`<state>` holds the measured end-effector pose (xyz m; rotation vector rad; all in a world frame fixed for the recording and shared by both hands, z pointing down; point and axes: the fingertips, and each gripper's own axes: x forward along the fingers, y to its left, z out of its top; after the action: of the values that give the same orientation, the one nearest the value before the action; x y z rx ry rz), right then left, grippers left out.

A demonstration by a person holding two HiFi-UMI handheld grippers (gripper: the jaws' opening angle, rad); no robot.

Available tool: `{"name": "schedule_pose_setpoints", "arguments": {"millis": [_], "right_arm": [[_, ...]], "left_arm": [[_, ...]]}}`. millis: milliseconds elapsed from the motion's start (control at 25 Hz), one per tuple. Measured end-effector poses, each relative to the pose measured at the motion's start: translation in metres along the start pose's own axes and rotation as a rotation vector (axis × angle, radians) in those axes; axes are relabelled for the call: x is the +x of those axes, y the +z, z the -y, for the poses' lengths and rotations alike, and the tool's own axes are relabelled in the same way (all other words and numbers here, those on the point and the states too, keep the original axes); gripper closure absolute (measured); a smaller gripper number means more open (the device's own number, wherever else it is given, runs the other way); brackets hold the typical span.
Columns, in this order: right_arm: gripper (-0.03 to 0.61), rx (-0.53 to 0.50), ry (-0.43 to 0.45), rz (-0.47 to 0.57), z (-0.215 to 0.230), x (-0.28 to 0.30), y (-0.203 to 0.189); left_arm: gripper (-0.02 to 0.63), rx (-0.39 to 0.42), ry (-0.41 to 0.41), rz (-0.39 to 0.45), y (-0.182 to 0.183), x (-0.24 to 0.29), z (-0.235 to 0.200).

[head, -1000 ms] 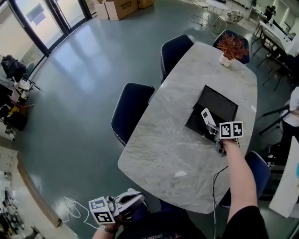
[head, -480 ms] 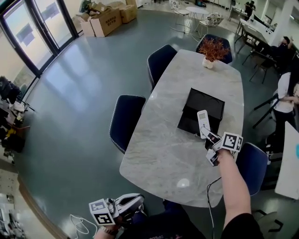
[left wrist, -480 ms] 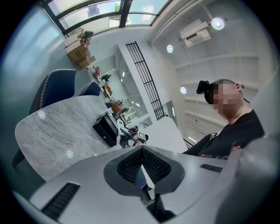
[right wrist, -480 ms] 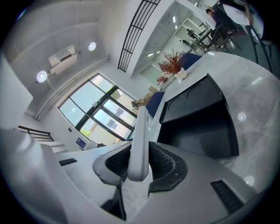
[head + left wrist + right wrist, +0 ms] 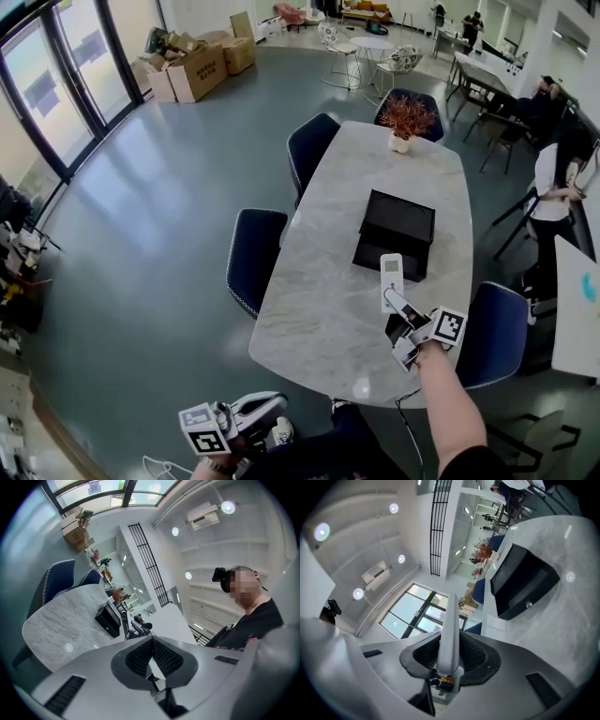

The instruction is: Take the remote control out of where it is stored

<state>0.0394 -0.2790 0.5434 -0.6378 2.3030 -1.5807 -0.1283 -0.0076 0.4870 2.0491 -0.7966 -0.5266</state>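
Remote control [image 5: 391, 279] out of the black box [image 5: 397, 227], up in the air.
Right hand-held gripper [image 5: 401, 317] is clamped on the remote control's lower end, holding it above the bench [image 5: 319, 328], near the box but clear of it. The box front looks shut. Left hand-held gripper [image 5: 272, 405] hangs low off the bench edge, jaws together, empty. Removal looks done; at most, setting it down is left.
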Motion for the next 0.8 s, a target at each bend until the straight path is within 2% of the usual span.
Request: {"name": "schedule_pose_setpoints", "arguments": {"millis": [240, 440, 600, 800], "right_arm": [[0.463, 0.072, 0.035, -0.024, -0.038, -0.021, -0.098], [0.463, 0.064, 0.022, -0.016, -0.063, -0.049, -0.149], [0.463, 0.015, 0.025, 0.012, -0.087, -0.076, -0.185], [0.463, 0.034, 0.016, 0.071, -0.103, -0.110, -0.233]], "left_arm": [[0.607, 0.013, -0.043, -0.019, 0.000, -0.028, 0.010], [0.607, -0.011, -0.117, -0.041, -0.006, -0.046, 0.020], [0.607, -0.019, -0.164, -0.123, -0.026, -0.054, 0.021], [0.607, -0.042, -0.229, -0.229, -0.051, -0.059, 0.031]]}}
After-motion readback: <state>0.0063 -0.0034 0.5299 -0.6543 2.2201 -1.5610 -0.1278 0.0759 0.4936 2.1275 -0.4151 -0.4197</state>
